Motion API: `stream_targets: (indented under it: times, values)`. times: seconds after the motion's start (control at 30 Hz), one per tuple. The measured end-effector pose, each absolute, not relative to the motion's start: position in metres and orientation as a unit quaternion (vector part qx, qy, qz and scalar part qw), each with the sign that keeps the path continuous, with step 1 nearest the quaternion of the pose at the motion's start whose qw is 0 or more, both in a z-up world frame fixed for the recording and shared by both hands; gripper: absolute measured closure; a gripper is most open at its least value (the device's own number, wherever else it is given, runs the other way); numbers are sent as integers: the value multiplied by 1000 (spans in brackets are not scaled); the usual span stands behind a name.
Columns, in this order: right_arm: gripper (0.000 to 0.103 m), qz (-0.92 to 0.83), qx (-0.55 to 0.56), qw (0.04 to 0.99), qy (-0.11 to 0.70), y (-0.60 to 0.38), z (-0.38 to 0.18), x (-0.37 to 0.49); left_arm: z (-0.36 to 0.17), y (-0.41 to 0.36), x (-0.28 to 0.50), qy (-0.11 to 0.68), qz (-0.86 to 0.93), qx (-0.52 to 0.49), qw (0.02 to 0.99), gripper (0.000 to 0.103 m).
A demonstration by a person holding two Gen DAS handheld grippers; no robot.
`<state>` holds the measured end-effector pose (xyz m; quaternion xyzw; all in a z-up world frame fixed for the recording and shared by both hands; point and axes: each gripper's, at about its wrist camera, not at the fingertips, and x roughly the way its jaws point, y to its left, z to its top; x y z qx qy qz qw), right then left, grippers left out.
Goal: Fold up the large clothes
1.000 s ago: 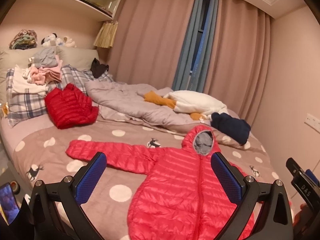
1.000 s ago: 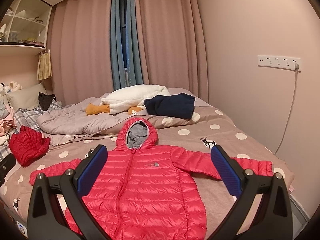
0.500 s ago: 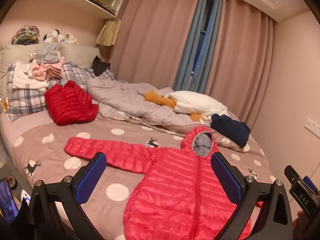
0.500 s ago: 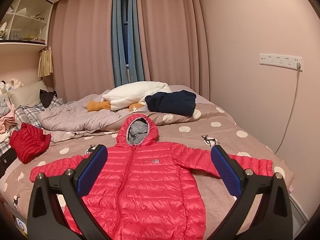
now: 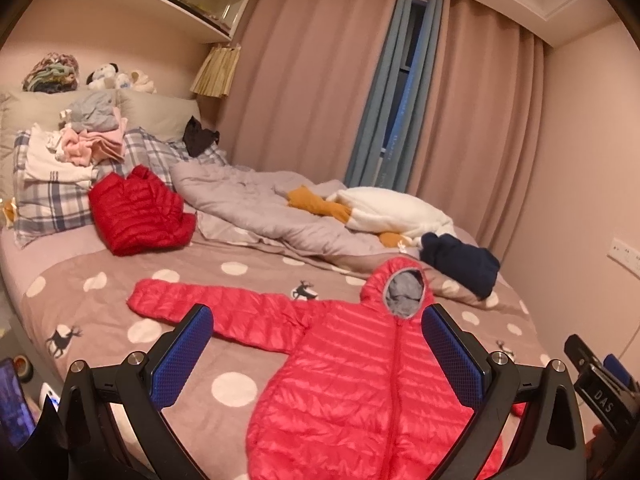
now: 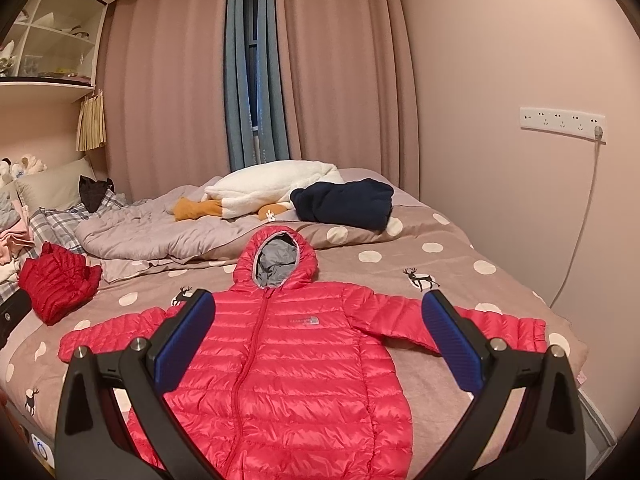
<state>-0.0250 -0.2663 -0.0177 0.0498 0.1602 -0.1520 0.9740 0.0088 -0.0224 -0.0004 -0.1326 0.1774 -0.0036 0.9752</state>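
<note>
Red hooded puffer jacket lies face up and zipped on the near part of the bed, sleeves spread left and right, hood pointing far. The bedspread is brown with white dots and deer. Pink curtains cover the far wall, a grey quilt is heaped behind, and a folded red jacket sits far left. The left gripper and right gripper hover above the jacket, both spread wide and holding nothing.

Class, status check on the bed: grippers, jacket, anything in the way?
Left gripper open, empty. Right gripper open, empty. Pink puffer jacket flat, zipped, sleeves spread, not yet folded. Nothing on it; navy garment lies beyond the hood.
</note>
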Motion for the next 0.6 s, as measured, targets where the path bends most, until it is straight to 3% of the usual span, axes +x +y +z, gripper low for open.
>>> stream_targets:
  times: [0.6]
  values:
    - [0,-146,48,973,174,-266,-22,-20,-5,-24,13,194,-13,-132,972,0]
